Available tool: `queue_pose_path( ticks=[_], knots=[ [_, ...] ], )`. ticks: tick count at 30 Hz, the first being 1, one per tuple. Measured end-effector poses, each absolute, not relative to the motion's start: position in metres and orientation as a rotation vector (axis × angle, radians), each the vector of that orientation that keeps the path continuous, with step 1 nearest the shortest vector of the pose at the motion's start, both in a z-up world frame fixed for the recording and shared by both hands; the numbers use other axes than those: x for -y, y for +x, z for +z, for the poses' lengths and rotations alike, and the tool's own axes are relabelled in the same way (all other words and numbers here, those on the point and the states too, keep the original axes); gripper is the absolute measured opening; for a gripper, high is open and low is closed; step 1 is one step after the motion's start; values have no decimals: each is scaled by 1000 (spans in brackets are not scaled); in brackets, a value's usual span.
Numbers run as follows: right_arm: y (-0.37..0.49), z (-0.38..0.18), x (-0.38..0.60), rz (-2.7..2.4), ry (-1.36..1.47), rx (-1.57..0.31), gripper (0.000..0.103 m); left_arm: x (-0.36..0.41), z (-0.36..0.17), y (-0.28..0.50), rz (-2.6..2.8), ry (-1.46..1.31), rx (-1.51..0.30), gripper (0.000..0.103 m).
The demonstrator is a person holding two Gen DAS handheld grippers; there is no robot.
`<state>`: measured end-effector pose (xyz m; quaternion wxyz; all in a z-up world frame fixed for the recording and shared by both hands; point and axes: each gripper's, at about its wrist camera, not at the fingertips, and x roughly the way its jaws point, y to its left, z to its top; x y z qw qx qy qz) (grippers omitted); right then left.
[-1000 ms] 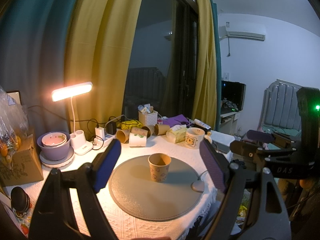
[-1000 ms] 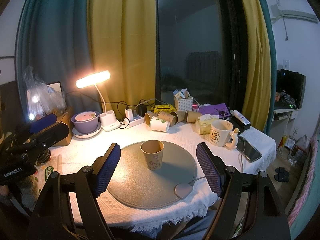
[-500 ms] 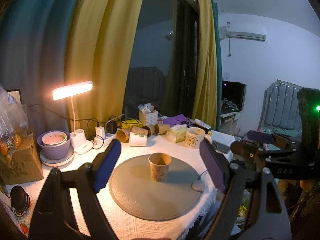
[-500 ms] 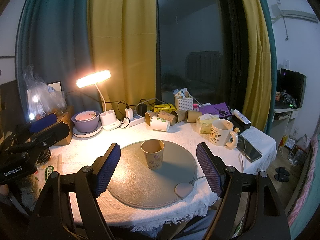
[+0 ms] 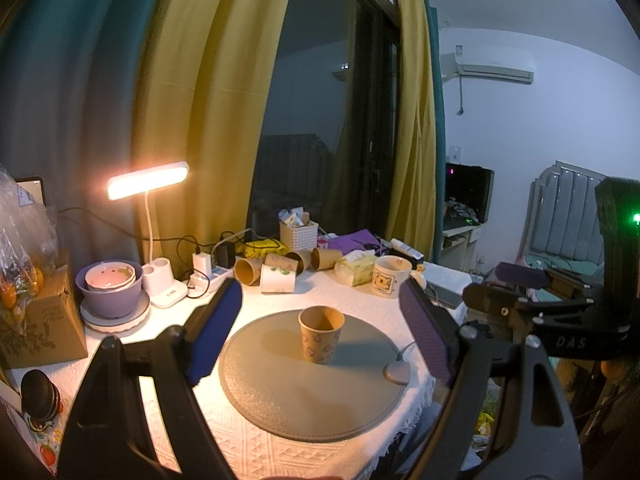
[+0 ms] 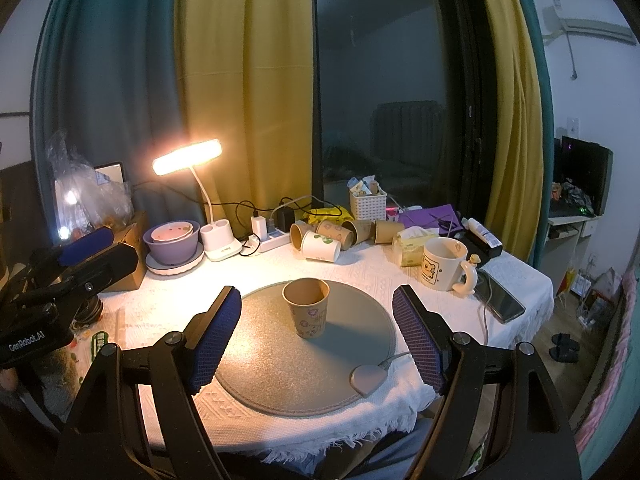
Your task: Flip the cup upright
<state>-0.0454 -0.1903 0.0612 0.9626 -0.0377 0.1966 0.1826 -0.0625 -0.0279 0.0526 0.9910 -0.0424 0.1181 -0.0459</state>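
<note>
A brown paper cup with purple prints stands upright, mouth up, on the round grey mat; it also shows in the right wrist view on the mat. My left gripper is open and empty, held back from the cup above the table's near edge. My right gripper is open and empty, also short of the cup. Each gripper shows at the side of the other's view: the right one, the left one.
Several paper cups lie on their sides at the back. A bear mug, tissue pack, phone, lit desk lamp, purple bowls, a white basket and a grey puck on a cable are on the table.
</note>
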Motion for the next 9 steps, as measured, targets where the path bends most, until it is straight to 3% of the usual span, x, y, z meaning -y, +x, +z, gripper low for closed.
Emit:
queue_pose_path(
  ticks=[9],
  knots=[
    [-45, 62, 190, 371, -76, -399, 81, 28, 53, -63, -91, -86, -237, 82]
  ],
)
